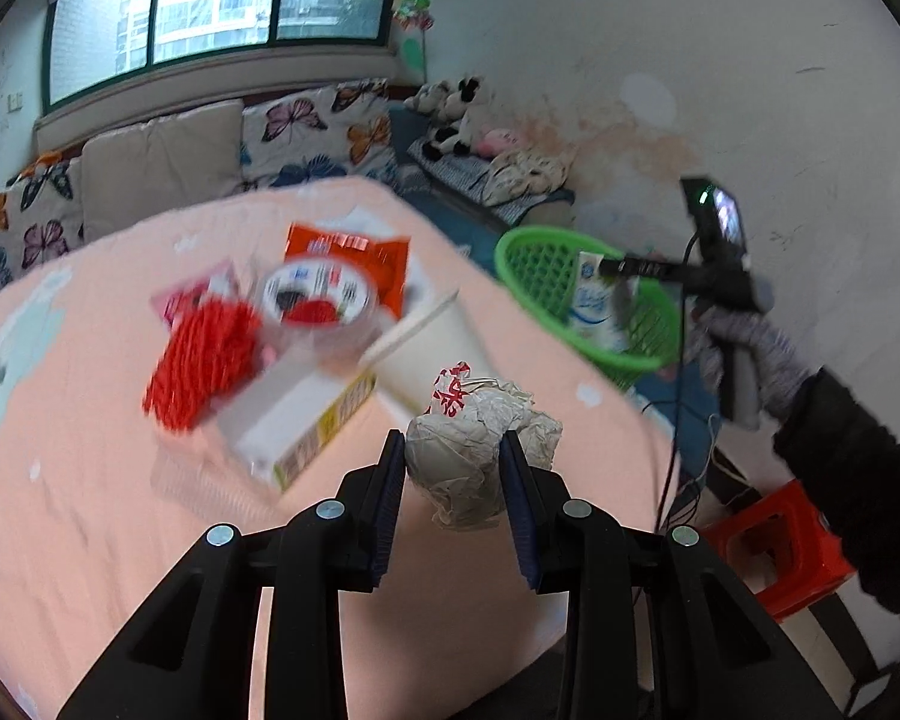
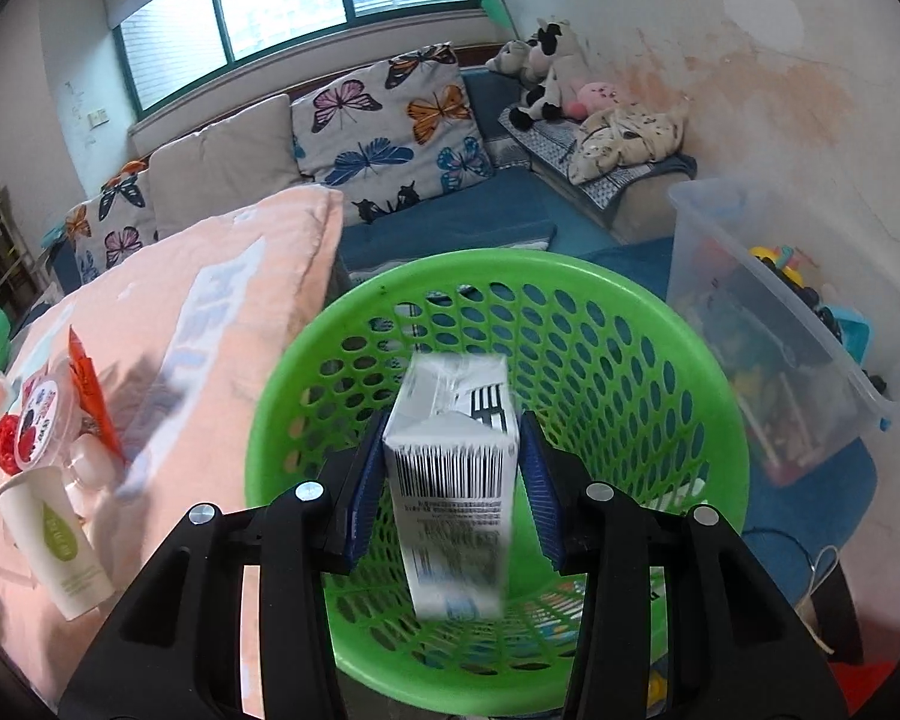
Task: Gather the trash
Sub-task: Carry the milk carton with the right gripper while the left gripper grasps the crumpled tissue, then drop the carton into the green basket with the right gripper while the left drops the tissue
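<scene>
My left gripper (image 1: 453, 447) is shut on a crumpled white paper bag (image 1: 477, 450) with red print, held above the pink-covered table (image 1: 90, 510). My right gripper (image 2: 453, 429) holds a white milk carton (image 2: 453, 480) over the green basket (image 2: 570, 276); the pads look slightly apart from the carton, which is blurred. In the left wrist view the right gripper (image 1: 621, 276) and carton (image 1: 594, 306) hang over the basket (image 1: 534, 264) past the table's right edge. Trash on the table: red mesh (image 1: 204, 354), a plastic cup (image 1: 321, 300), an orange wrapper (image 1: 354, 258), a small box (image 1: 300, 420), a paper cup (image 1: 426, 354).
A red stool (image 1: 774, 546) stands on the floor at the right. A clear plastic bin (image 2: 768, 330) of toys sits right of the basket. A sofa with butterfly cushions (image 2: 390, 120) lies behind. The paper cup (image 2: 54, 540) and plastic cup (image 2: 39, 414) show at the table's edge.
</scene>
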The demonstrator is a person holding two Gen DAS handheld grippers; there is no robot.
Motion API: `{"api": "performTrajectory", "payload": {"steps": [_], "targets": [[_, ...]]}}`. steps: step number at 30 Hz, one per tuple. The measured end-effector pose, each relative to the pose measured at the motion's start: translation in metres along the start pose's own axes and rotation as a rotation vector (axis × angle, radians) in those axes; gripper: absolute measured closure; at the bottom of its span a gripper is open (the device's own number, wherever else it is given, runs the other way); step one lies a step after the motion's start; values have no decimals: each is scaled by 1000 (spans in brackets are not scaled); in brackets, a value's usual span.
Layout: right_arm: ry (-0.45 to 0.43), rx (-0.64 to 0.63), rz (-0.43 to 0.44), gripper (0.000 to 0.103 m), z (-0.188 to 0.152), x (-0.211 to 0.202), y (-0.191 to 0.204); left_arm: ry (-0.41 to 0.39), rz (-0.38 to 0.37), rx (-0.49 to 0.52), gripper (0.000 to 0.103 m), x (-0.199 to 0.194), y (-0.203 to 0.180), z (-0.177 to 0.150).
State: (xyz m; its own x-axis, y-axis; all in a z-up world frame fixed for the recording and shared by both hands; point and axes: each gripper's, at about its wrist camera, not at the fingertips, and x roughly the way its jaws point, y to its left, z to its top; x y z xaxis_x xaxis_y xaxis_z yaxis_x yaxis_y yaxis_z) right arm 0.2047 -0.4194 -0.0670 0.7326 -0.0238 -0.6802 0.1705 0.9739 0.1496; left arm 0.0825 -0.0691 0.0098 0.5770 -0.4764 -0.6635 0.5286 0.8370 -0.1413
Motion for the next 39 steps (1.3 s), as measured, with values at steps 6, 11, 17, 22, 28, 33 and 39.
{"api": "performTrajectory", "payload": {"steps": [6, 11, 17, 22, 28, 33, 39], "targets": [[-13, 38, 11, 50, 0, -8, -14, -48, -28, 29, 72, 7, -20, 46], [-41, 26, 29, 50, -3, -27, -18, -52, -53, 88, 72, 36, -45, 84], [-81, 1, 37, 50, -10, -55, -25, -9, -87, 115, 72, 85, -75, 118], [-100, -3, 30, 43, -20, -72, -33, 49, -122, 118, 72, 127, -99, 132], [-122, -26, 5, 41, -33, -85, -37, 113, -107, 163, 71, 170, -126, 137], [-117, -10, 6, 40, -43, -88, -44, 152, -109, 159, 65, 194, -136, 136], [-109, 6, 14, 40, -51, -91, -49, 146, -118, 166, 46, 204, -148, 134]]}}
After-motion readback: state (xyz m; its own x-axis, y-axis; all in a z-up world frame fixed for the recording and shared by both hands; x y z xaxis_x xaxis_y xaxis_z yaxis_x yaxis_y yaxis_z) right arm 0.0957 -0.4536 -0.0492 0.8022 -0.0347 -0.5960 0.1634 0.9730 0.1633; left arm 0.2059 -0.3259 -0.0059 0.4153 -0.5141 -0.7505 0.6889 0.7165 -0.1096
